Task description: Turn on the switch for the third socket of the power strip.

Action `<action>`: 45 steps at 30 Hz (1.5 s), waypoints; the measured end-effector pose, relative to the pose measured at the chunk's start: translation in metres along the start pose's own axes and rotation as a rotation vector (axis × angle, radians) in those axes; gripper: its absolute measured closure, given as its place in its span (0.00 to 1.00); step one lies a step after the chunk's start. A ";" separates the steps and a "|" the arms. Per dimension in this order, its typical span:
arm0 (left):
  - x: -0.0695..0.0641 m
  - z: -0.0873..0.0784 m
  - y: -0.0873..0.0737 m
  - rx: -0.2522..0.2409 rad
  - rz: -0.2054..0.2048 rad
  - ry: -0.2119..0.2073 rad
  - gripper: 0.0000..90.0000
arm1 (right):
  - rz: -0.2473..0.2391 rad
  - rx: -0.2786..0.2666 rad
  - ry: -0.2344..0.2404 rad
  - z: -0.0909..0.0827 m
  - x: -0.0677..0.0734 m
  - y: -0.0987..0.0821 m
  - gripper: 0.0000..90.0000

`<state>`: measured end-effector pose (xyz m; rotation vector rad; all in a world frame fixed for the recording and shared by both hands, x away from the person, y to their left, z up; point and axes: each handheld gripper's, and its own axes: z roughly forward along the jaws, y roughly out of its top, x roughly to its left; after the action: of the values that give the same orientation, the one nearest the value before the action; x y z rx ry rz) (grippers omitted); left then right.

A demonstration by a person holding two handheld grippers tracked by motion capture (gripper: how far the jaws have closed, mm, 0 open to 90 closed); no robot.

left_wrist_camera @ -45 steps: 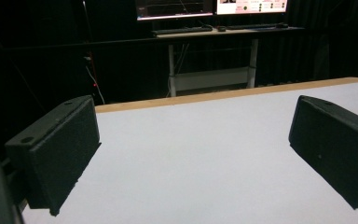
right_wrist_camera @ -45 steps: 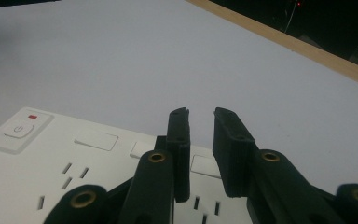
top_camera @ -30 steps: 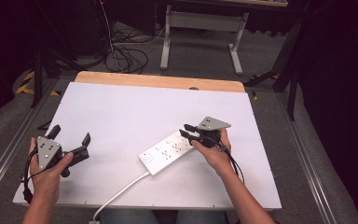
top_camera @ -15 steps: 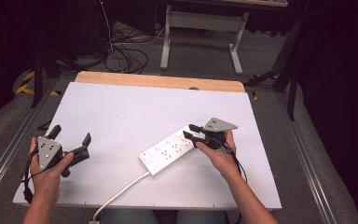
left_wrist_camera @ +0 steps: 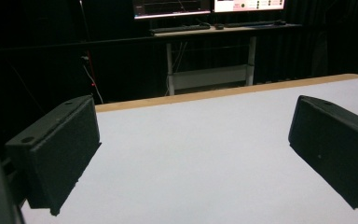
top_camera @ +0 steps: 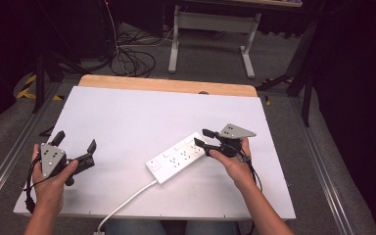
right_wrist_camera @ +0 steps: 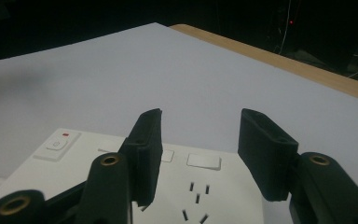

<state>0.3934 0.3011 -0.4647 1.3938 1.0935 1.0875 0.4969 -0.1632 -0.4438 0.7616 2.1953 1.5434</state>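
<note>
The right gripper [top_camera: 204, 137] has its two black fingers [right_wrist_camera: 147, 144] partly apart, and they have just been opening. Nothing is pinched between them. In the right gripper view they hang just over the white power strip [right_wrist_camera: 200, 179], one finger on each side of a flat square button, with plug holes showing below. Whether the tips touch the strip I cannot tell. A switch with a small red mark sits at the lower left of that view.

In the high view the power strip [top_camera: 178, 157] lies slanted on the white worktop [top_camera: 127, 117], a little right of the middle of the frame. Its right end is at the right gripper. A white cord [top_camera: 127, 201] runs from its left end down to the bottom edge of the frame.

The left gripper [top_camera: 74, 143] is at the lower left of the high view, well apart from the strip. Its fingers [left_wrist_camera: 58, 149] stand wide, with bare white worktop between them. A hand holds each gripper, coming in from the bottom of the frame.
</note>
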 end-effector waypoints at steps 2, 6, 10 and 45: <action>0.000 0.000 0.000 -0.001 0.000 -0.001 0.03 | 0.012 -0.010 0.009 -0.001 0.000 0.000 0.55; 0.000 0.000 0.000 0.001 0.000 -0.002 0.03 | 0.021 -0.029 0.023 -0.002 0.000 0.000 0.55; 0.000 0.000 0.000 0.000 -0.002 -0.002 0.03 | 0.040 -0.053 0.046 -0.003 -0.001 -0.001 0.52; 0.001 0.001 0.000 0.003 -0.004 0.000 0.04 | 0.036 -0.163 0.073 -0.015 0.002 -0.003 0.42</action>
<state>0.3942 0.3017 -0.4650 1.3937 1.0981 1.0834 0.4864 -0.1742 -0.4413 0.7080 2.0841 1.7686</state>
